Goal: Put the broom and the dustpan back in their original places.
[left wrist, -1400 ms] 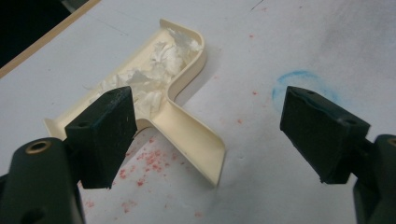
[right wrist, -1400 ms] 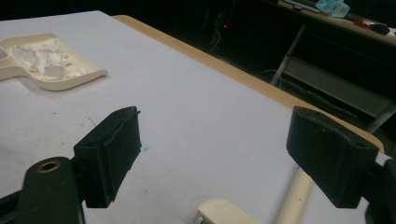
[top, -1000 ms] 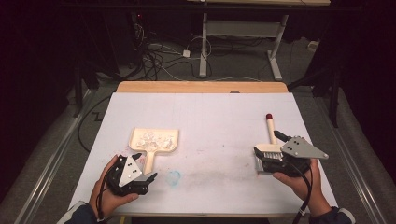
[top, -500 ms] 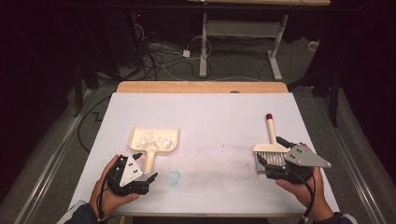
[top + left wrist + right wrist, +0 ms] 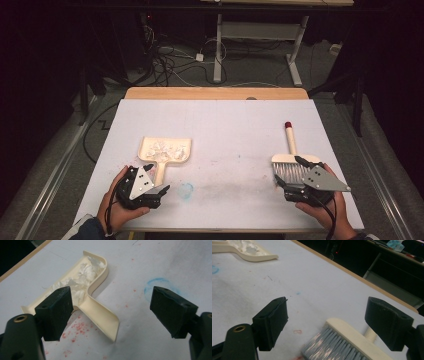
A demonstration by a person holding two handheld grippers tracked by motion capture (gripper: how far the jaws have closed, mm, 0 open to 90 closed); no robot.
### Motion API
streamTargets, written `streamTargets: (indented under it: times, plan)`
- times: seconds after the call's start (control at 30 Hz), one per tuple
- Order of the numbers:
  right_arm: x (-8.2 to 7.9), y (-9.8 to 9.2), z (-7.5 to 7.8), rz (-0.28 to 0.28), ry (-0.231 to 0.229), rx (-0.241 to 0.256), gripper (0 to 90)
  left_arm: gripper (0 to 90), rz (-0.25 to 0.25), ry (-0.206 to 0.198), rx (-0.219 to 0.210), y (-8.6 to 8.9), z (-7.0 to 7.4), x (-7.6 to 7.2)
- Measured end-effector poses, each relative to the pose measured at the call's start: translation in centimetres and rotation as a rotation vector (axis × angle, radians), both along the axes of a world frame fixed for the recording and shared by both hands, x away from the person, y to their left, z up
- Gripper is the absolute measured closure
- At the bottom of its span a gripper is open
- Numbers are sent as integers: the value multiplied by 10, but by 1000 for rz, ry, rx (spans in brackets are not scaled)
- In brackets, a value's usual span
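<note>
high view, left to right: left gripper (image 5: pixel 156 178) lower left, spread, empty, near handle of dustpan (image 5: pixel 165 151) holding white scraps (image 5: pixel 166 148). brush (image 5: pixel 291 161) lower right on surface (image 5: pixel 225 130), right gripper (image 5: pixel 286 171) spread over bristles. advice: straddle handle squarely, close firmly, keep pan level so scraps stay.

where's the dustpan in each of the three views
High view: dustpan left of centre, just ahead of the left gripper.
Left gripper view: upper left, its handle running down between the open jaws.
Right gripper view: top left corner.
Shared landmark: blue circle on the table.
</note>
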State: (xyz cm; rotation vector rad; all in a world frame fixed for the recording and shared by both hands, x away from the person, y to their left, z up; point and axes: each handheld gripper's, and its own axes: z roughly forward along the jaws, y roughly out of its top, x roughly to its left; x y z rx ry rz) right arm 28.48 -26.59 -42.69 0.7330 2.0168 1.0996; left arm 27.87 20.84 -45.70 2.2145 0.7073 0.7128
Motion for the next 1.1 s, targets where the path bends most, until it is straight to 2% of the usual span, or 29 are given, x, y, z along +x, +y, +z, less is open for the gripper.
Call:
streamTargets:
  times: [0.07,0.27,0.4,0.47,0.63,0.73,0.9,1.1]
  plan:
    - [-2,-1,-4,2,-3,10,189,177,0,3,-2,0,0,0]
    - [-8,-4,-21,4,20,-2,190,177,-2,1,-2,0,0,0]
    - [-11,-6,-31,9,64,9,193,177,-3,2,1,-1,-1,0]
    - [-12,-5,-35,6,78,-2,194,177,-3,2,6,-2,-1,-1]
    - [-13,-1,-33,24,72,6,195,177,-7,-3,16,-2,-1,-3]
    - [-14,0,-32,23,64,-5,193,177,-13,-7,20,-2,-1,-5]
    - [-17,2,-28,26,47,4,193,177,-15,-4,20,-2,-2,-4]
    - [-17,3,-27,30,45,-1,193,177,-15,-2,20,-2,-2,-4]
